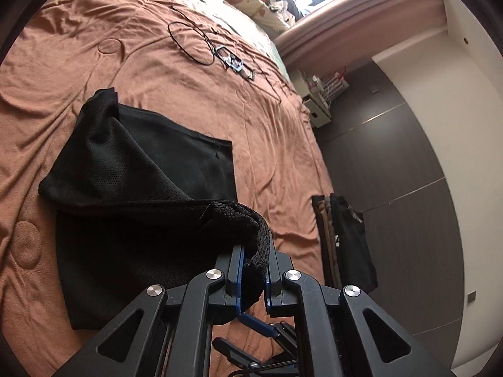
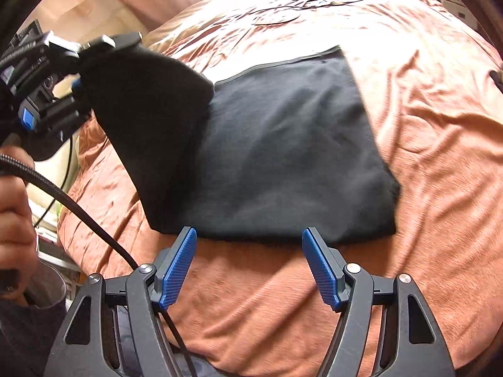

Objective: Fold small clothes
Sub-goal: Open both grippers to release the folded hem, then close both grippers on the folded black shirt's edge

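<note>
Left wrist view: the left gripper point(image 1: 254, 264) pinches a bunched edge of the black garment point(image 1: 135, 194) between its blue pads point(image 1: 239, 278), the thick mesh fabric humped up over the fingertips. From that pinch the cloth slopes down to the brown bedspread point(image 1: 195, 100), where the rest of it lies flat in a rough rectangle with one layer lifted and draped over the layer below. Farther up the bed lie a thin black cable point(image 1: 188, 40) in loops and a small metal-framed object point(image 1: 234, 61) beside it. A stack of folded dark clothes point(image 1: 345, 238) sits at the bed's edge, well apart from the garment, next to the dark floor point(image 1: 393, 157). Right wrist view: the right gripper point(image 2: 250, 235) hangs with its jaws spread wide and nothing between them, its blue pads point(image 2: 177, 267) poised just at the near edge of the black garment point(image 2: 283, 144), over the bedspread point(image 2: 440, 125). On the left the other gripper point(image 2: 77, 72) lifts one corner of the garment clear of the bed, so that side rises as a dark tilted flap. A hand point(image 2: 14, 207) and a black braided cable point(image 2: 78, 210) show at the left edge.
</note>
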Available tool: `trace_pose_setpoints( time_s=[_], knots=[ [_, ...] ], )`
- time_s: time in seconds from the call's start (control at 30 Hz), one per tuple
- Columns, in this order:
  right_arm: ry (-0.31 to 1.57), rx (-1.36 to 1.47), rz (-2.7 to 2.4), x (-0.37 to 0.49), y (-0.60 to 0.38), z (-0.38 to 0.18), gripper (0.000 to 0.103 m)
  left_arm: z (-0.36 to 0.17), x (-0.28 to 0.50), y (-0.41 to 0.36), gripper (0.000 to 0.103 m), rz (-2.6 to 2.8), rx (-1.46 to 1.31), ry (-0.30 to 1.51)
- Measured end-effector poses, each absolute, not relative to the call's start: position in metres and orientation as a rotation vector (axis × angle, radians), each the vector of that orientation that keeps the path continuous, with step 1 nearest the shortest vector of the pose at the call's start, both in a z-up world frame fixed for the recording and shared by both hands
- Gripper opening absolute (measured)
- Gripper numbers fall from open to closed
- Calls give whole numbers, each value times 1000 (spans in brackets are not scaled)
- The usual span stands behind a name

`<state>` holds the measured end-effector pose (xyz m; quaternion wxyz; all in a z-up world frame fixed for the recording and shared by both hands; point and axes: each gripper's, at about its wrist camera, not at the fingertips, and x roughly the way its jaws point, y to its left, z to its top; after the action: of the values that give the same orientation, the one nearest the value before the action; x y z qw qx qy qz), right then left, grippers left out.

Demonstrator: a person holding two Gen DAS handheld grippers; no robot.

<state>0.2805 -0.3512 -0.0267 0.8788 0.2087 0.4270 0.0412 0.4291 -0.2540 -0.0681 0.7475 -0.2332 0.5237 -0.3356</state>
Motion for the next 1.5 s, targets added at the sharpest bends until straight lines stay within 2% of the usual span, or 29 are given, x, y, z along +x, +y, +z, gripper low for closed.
trace_pose_setpoints(
  time_s=[0.03, 0.07, 0.1, 0.13, 0.2, 0.7, 0.83, 0.93, 1.1, 1.13, 1.2, 1.37, 1.5],
  knots=[
    [887, 440, 81, 277, -355, -28, 68, -73, 427, -260, 28, -731, -487, 1172],
    [883, 446, 76, 274, -359, -28, 68, -77, 426, -264, 38, -736, -478, 1199],
    [881, 452, 73, 271, -361, -28, 68, -81, 426, -266, 59, -746, -481, 1213],
    [880, 456, 68, 270, -364, -28, 68, -83, 423, -266, 70, -747, -480, 1210],
    [879, 460, 62, 266, -369, -29, 68, -84, 419, -263, 74, -730, -439, 1195],
    [931, 253, 49, 296, -358, -25, 67, -120, 419, -189, 74, -518, -350, 1242],
    [958, 197, 50, 313, -351, -29, 57, -135, 419, -172, 74, -466, -336, 1266],
    [975, 164, 49, 328, -346, -32, 45, -146, 419, -162, 73, -447, -348, 1292],
    [970, 139, 27, 341, -342, -31, 10, -162, 419, -158, 65, -435, -335, 1328],
    [955, 154, 22, 341, -344, -30, 7, -164, 419, -158, 61, -431, -326, 1335],
    [929, 217, 32, 337, -353, -27, 4, -169, 419, -158, 56, -426, -310, 1350],
    [912, 333, 50, 327, -375, -30, 3, -177, 418, -165, 45, -421, -280, 1358],
    [903, 388, 54, 318, -388, -32, 3, -180, 417, -171, 32, -415, -248, 1364]
  ],
)
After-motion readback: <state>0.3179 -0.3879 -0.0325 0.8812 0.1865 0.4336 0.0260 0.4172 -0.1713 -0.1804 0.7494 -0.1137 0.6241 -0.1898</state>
